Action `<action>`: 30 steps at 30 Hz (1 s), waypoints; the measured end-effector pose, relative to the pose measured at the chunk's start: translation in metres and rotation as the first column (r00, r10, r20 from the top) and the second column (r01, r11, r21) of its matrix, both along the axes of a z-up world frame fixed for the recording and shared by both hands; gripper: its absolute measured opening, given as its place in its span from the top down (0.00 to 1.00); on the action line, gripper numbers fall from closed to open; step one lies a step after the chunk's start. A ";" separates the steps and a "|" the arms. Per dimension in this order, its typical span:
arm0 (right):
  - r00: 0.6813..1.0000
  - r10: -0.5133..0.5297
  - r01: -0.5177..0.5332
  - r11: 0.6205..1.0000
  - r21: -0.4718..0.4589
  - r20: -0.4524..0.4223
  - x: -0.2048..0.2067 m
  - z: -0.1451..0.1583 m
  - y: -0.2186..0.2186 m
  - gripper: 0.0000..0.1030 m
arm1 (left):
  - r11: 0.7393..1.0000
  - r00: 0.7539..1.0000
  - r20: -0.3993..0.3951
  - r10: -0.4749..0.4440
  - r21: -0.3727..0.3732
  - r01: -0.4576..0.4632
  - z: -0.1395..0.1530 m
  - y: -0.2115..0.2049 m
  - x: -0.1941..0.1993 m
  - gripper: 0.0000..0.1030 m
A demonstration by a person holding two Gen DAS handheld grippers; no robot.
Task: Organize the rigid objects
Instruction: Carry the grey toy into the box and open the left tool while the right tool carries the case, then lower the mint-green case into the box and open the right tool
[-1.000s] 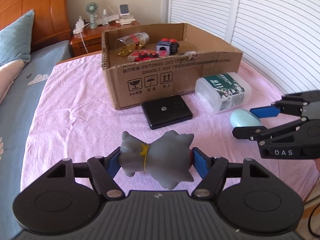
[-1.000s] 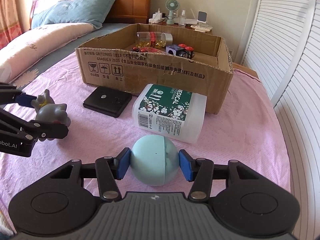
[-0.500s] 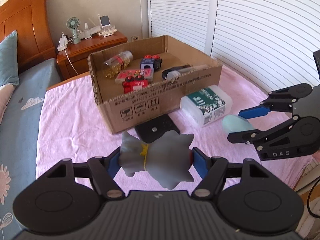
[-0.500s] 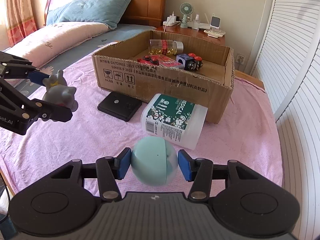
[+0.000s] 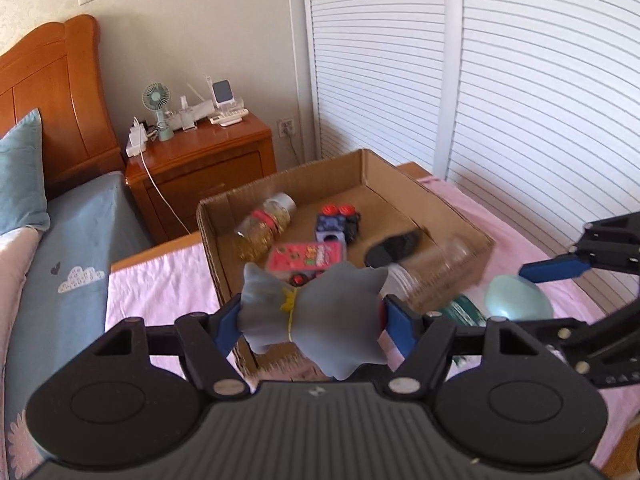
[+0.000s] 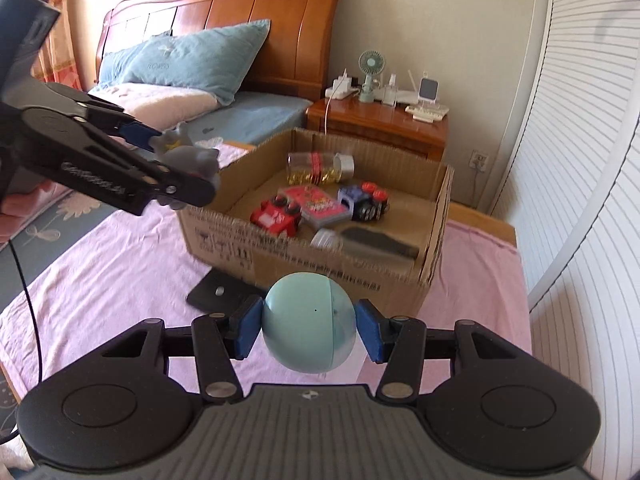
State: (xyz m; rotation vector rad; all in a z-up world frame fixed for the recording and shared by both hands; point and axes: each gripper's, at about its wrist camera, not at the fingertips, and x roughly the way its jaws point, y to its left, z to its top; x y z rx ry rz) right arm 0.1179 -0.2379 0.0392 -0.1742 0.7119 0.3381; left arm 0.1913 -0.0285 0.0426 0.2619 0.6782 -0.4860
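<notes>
You were carrying two loads toward the cardboard box on the bed, and the step, as I judged it, called for bringing each one past the near wall and well over the open floor before letting go, lowering it into a bare patch rather than onto the red toy car, the pink card pack or the bottle of yellow capsules lying inside (the far right corner looked the emptiest). Your left tool was clamped on the grey cat figurine, its blue pads pressed against both ends, and it hung in the air just at the box's near left corner. Your right tool was closed on the pale blue egg-shaped ball, held above the pink blanket, short of the box front. The ball's smooth round surface could slip, so you needed a steady squeeze until it was low.
</notes>
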 end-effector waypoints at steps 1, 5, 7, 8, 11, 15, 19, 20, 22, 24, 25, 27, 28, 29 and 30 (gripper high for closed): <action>1.000 -0.001 0.001 1.000 -0.003 0.007 0.003 0.002 0.000 0.45 | 1.000 1.000 0.000 0.006 0.003 -0.006 -0.001 -0.001 0.006 0.29; 1.000 -0.009 0.009 1.000 -0.015 0.027 0.015 0.008 0.000 0.45 | 0.998 0.997 0.044 0.065 -0.004 -0.065 -0.010 0.003 0.016 0.08; 1.000 -0.012 0.012 1.000 -0.015 0.028 0.022 0.010 -0.001 0.45 | 0.996 0.996 0.047 0.081 -0.028 -0.080 -0.013 0.009 0.014 0.06; 0.999 -0.015 0.016 1.000 -0.013 0.029 0.026 0.010 -0.001 0.45 | 0.996 0.996 0.039 0.085 -0.039 -0.083 -0.014 0.012 0.012 0.06; 0.999 -0.023 0.024 1.000 -0.009 0.025 0.039 0.010 -0.003 0.45 | 0.994 0.994 0.041 0.098 -0.060 -0.095 -0.015 0.019 -0.001 0.06; 0.999 -0.028 0.028 1.000 -0.008 0.018 0.055 0.010 -0.003 0.45 | 0.993 0.992 0.059 0.113 -0.035 -0.111 -0.020 0.021 -0.025 0.05; 0.999 -0.041 0.041 0.999 -0.002 0.001 0.076 0.008 0.000 0.45 | 0.992 0.990 0.060 0.126 -0.025 -0.125 -0.025 0.021 -0.047 0.03; 0.999 -0.045 0.045 0.999 -0.002 -0.002 0.082 0.007 0.000 0.45 | 0.992 0.990 0.059 0.126 -0.028 -0.125 -0.025 0.020 -0.052 0.03; 0.998 -0.056 0.055 0.998 -0.007 -0.013 0.096 0.004 0.001 0.45 | 0.991 0.990 0.054 0.133 -0.040 -0.131 -0.025 0.019 -0.060 0.03; 0.998 -0.064 0.064 0.998 -0.011 -0.027 0.107 0.000 0.000 0.45 | 0.988 0.988 0.051 0.146 -0.058 -0.143 -0.024 0.019 -0.068 0.03; 0.997 -0.073 0.073 0.997 -0.014 -0.035 0.114 -0.002 0.001 0.45 | 0.987 0.987 0.045 0.152 -0.067 -0.149 -0.023 0.019 -0.071 0.03; 0.994 -0.091 0.090 0.996 -0.016 -0.059 0.130 -0.008 0.000 0.45 | 0.982 0.985 0.040 0.168 -0.096 -0.164 -0.020 0.022 -0.076 0.03; 0.993 -0.100 0.099 0.995 -0.016 -0.069 0.137 -0.011 0.000 0.45 | 0.979 0.983 0.041 0.177 -0.107 -0.172 -0.019 0.024 -0.079 0.00; 0.991 -0.109 0.108 0.994 -0.018 -0.079 0.144 -0.014 0.000 0.45 | 0.976 0.981 0.044 0.189 -0.115 -0.183 -0.017 0.026 -0.080 0.01; 0.989 -0.116 0.115 0.993 -0.022 -0.090 0.151 -0.017 -0.001 0.45 | 0.974 0.979 0.047 0.199 -0.119 -0.193 -0.016 0.027 -0.082 0.01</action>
